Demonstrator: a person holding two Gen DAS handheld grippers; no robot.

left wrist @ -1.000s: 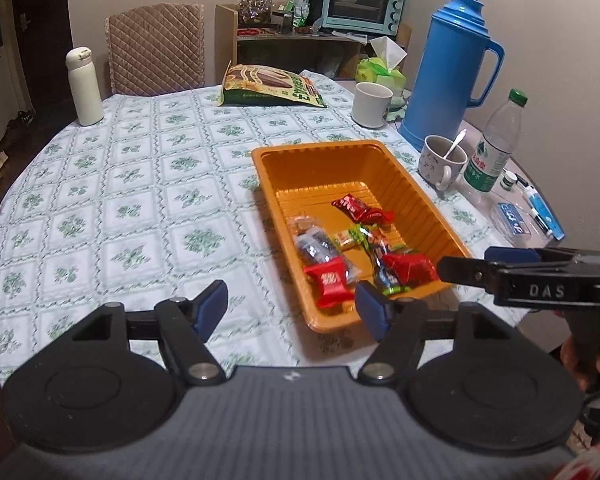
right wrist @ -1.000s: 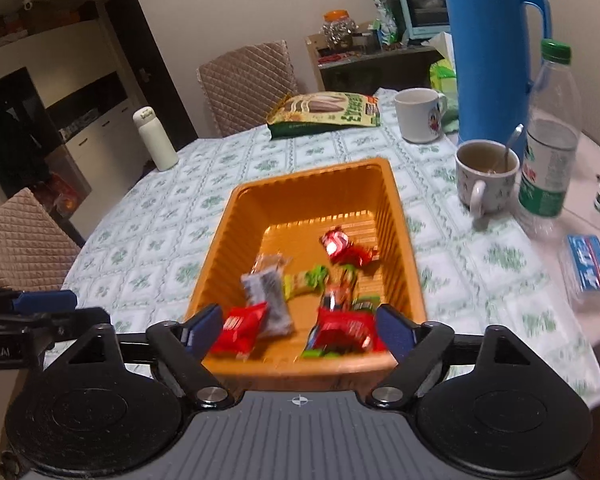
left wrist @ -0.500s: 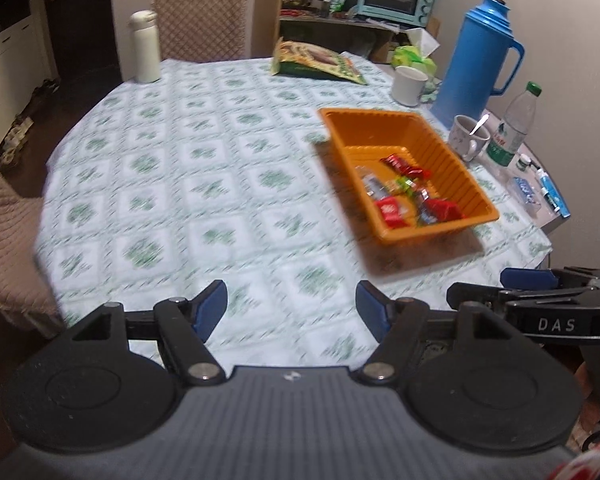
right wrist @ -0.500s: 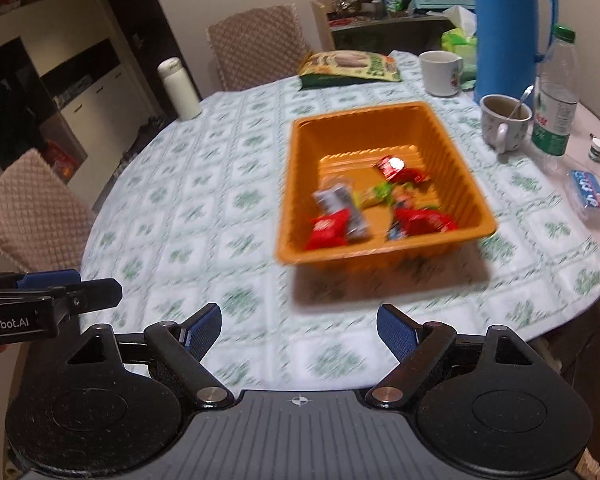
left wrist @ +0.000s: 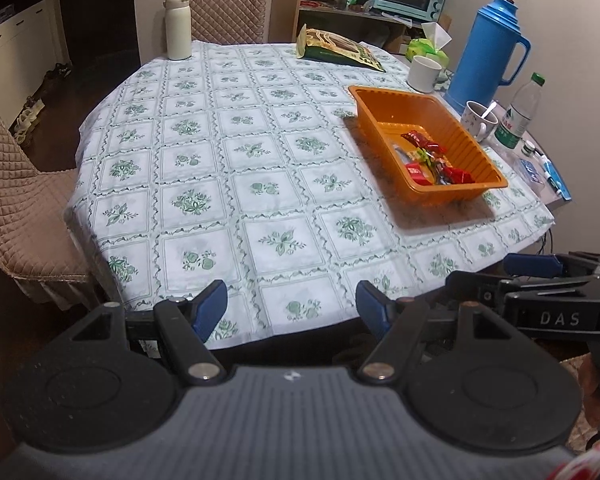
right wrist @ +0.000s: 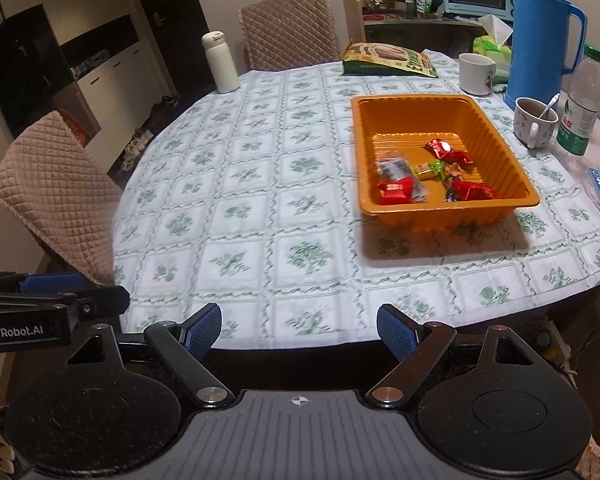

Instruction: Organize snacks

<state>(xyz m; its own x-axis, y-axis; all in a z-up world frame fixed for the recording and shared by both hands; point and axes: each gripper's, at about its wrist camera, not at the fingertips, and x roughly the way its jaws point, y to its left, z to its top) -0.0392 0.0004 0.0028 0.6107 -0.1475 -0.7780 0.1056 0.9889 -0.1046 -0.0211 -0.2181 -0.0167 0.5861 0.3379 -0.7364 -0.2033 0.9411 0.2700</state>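
Chair (right wrist: 56, 184): at the left edge of my right wrist view, quilted beige cover, tucked against the table.
White flask (right wrist: 220, 62): upper left of centre, upright near the far edge of the tablecloth (right wrist: 260, 184).
Left gripper (left wrist: 292, 310): bottom centre of its own view; I see both blue pads standing wide apart with only cloth and table edge behind them, nothing held.
Right gripper (right wrist: 300, 330): bottom centre of its view, jaws likewise spread wide and empty, short of the table's near edge.
Snack bag (right wrist: 390, 60): upper centre, lying flat at the far side.
Orange tray (right wrist: 452, 210): right of centre on the cloth, well apart from both grippers.
Snacks (right wrist: 428, 178): inside the tray, in its near half; red wrappers, a green one, a clear dark one, loosely heaped.
Mug with spoon (right wrist: 534, 122): right, just beside the tray.
Blue thermos (right wrist: 540, 36): upper right, upright behind the mug.
Water bottle (right wrist: 580, 104): far right, standing.
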